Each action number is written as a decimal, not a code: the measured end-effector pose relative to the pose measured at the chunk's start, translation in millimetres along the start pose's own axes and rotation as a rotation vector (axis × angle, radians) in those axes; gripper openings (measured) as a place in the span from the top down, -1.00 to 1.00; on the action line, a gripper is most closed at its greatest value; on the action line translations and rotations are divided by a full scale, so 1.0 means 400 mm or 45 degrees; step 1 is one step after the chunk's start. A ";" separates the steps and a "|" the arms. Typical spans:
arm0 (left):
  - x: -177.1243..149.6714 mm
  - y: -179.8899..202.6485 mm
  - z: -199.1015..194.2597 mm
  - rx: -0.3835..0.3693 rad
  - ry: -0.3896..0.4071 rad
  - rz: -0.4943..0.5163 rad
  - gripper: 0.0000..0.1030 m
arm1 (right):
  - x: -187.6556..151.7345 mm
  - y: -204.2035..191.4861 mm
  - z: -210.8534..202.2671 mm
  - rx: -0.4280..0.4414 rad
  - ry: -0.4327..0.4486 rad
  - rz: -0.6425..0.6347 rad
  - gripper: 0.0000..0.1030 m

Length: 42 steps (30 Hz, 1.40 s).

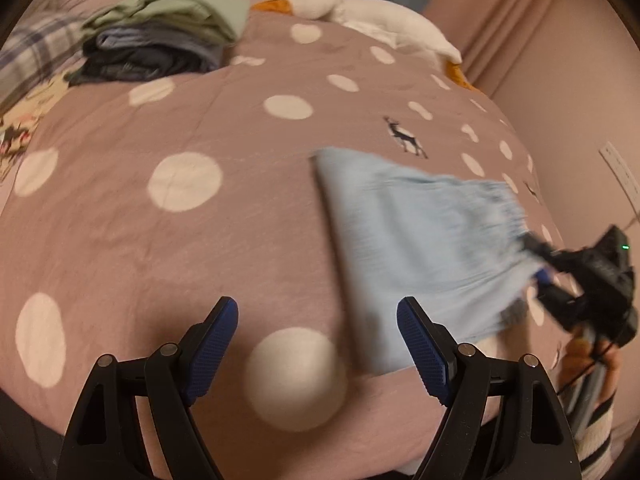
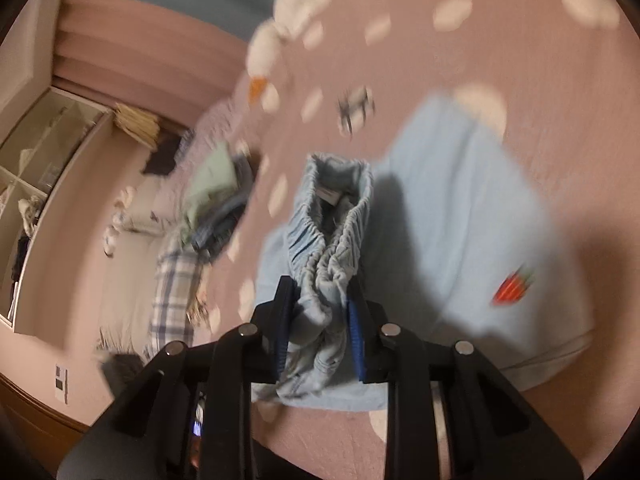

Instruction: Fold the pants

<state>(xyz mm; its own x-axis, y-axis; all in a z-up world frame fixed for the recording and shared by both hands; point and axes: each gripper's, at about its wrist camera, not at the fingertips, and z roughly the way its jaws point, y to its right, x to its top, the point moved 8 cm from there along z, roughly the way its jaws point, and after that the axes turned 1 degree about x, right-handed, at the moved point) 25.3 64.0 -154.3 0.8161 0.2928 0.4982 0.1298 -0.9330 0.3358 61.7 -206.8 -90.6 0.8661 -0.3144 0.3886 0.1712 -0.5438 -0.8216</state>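
Note:
Light blue pants (image 1: 420, 240) lie folded on the pink dotted bedspread (image 1: 200, 240), to the right in the left wrist view. My left gripper (image 1: 318, 312) is open and empty, low over the bedspread just left of the pants. My right gripper (image 2: 322, 300) is shut on the bunched elastic waistband (image 2: 332, 208) of the pants (image 2: 460, 208) and lifts it off the bedspread (image 2: 560, 80). It also shows in the left wrist view (image 1: 536, 256) at the pants' right end. A red strawberry patch (image 2: 512, 286) marks the flat part.
A stack of folded clothes (image 1: 160, 36) sits at the far left of the bed, next to a plaid cloth (image 1: 32, 52). A white goose plush (image 1: 360, 16) lies along the far edge. Pink curtains (image 1: 520, 20) and a wall stand at the right.

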 end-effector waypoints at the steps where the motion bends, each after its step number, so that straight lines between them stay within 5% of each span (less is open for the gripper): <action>1: -0.002 -0.004 0.002 0.003 -0.002 -0.005 -0.59 | 0.013 0.009 -0.014 -0.010 0.018 0.004 0.52; 9: -0.016 0.052 0.054 -0.012 -0.061 0.050 -0.59 | 0.010 0.208 -0.027 -0.256 0.049 0.105 0.51; 14: 0.005 0.076 0.079 0.003 -0.071 0.101 -0.59 | 0.008 0.201 -0.017 -0.326 0.015 -0.012 0.40; 17: 0.031 0.079 0.081 0.001 -0.049 0.099 -0.59 | 0.032 0.173 -0.053 -0.483 0.073 -0.142 -0.01; 19: 0.056 0.085 0.080 -0.024 -0.026 0.091 -0.59 | 0.041 0.138 -0.087 -0.618 0.162 -0.315 -0.02; 21: 0.094 0.096 0.084 -0.054 0.000 0.086 -0.59 | 0.030 0.090 -0.106 -0.585 0.194 -0.446 -0.01; 24: 0.146 0.122 0.098 -0.100 0.035 0.086 -0.50 | -0.035 0.007 -0.058 -0.403 0.079 -0.590 0.43; 27: 0.198 0.150 0.144 -0.162 0.016 0.074 -0.04 | -0.131 -0.081 0.031 -0.209 -0.093 -0.703 0.69; 30: 0.228 0.176 0.204 -0.204 -0.035 0.090 0.47 | -0.186 -0.136 0.101 -0.132 -0.174 -0.793 0.74; 36: 0.227 0.172 0.310 -0.138 -0.127 0.145 0.57 | -0.255 -0.080 0.223 -0.248 -0.366 -0.838 0.82; 42: 0.213 0.160 0.328 -0.120 -0.141 0.177 0.61 | -0.240 -0.055 0.219 -0.226 -0.387 -0.788 0.91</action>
<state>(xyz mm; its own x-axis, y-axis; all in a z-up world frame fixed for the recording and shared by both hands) 177.1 1.7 -195.2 0.8803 0.1327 0.4555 -0.0377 -0.9375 0.3459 15.8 -96.5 -146.2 0.7319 0.3097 0.6069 0.6169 -0.6794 -0.3973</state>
